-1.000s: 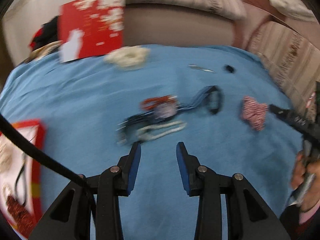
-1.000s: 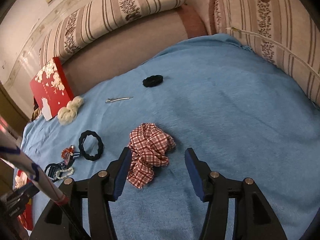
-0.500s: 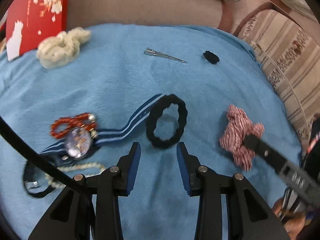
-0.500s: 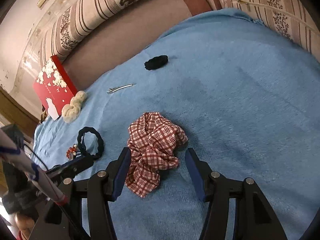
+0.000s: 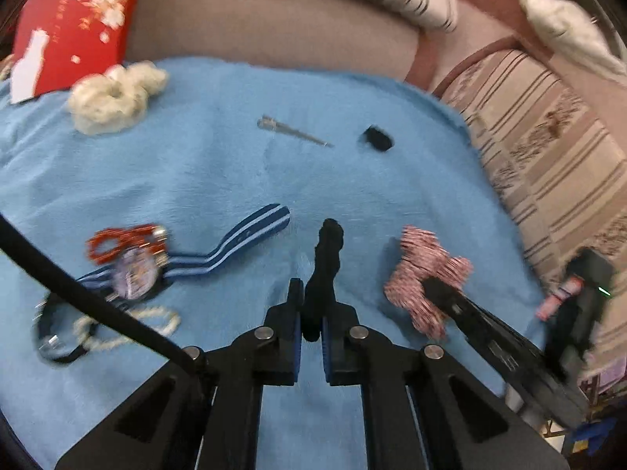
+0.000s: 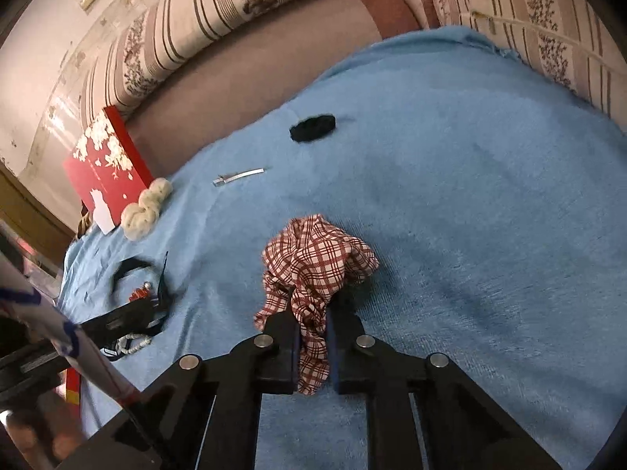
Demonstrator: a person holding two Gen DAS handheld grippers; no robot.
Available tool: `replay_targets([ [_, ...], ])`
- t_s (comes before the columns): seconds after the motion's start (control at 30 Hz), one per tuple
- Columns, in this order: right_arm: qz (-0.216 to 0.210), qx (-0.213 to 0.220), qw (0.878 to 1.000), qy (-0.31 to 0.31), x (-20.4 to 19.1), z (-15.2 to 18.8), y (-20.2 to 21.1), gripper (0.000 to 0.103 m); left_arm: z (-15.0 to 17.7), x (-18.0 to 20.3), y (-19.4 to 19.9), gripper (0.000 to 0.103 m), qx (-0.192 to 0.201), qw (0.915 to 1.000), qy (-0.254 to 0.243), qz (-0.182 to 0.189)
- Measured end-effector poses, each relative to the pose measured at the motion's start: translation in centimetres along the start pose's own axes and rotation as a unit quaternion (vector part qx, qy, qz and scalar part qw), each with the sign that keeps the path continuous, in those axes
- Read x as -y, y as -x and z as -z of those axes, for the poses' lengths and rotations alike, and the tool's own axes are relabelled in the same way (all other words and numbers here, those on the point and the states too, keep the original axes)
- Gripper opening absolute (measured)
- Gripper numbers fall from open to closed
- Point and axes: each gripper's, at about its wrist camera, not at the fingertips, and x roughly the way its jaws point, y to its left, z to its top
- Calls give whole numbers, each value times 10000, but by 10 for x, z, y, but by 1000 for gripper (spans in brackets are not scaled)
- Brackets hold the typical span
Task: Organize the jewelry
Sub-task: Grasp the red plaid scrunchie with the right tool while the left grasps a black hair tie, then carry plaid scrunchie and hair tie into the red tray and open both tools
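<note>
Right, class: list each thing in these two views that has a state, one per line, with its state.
left gripper: shut on black scrunchie
black scrunchie: pinched flat
right gripper: closing on plaid scrunchie
plaid scrunchie: bunched between the jaws
cream scrunchie: loose on the blue blanket
hair clip: lying flat
small black hair tie: lying loose
red box: leaning, tilted

Blue blanket (image 6: 450, 203) covers sofa seat (image 6: 250, 74), striped floral cushions (image 6: 219, 8) along top & upper right, pale wall (image 6: 35, 19) upper left w/ warm light.
</note>
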Motion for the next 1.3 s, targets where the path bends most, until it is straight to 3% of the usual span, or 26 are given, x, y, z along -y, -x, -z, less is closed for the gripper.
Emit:
replay_targets([
  [0.17,-16,149,9999,67,-9,7,15,11,26,-25,75,8,445,9989,27,-130],
  [0.33,-170,278,9992,216,-28,23,35,11,43,-92,130,8,870,9928,507,-649],
  [0.47,79,434,9954,852,-64,46,50,11,59,-156,161,8,1053,9841,1161,-838],
  [0.7,-52,71,9868,1616,-135,93,40,11,77,-261,203,8,1374,9623,1945,-1314],
  [0.8,-443,-185,9821,1821,-180,111,32,11,81,-311,218,8,1464,9485,2453,-1369],
  [0.97,-1156,-599,9638,2328,-281,129,12,11,96,-374,251,8,1600,9205,3079,-1799],
  [1.13,-1806,-1089,9422,2604,-379,148,-21,11,116,-418,266,8,1616,9024,3603,-1726],
  [1.3,-2048,-1521,9288,2687,-447,165,-63,11,134,-457,269,8,1549,8813,4133,-1686],
])
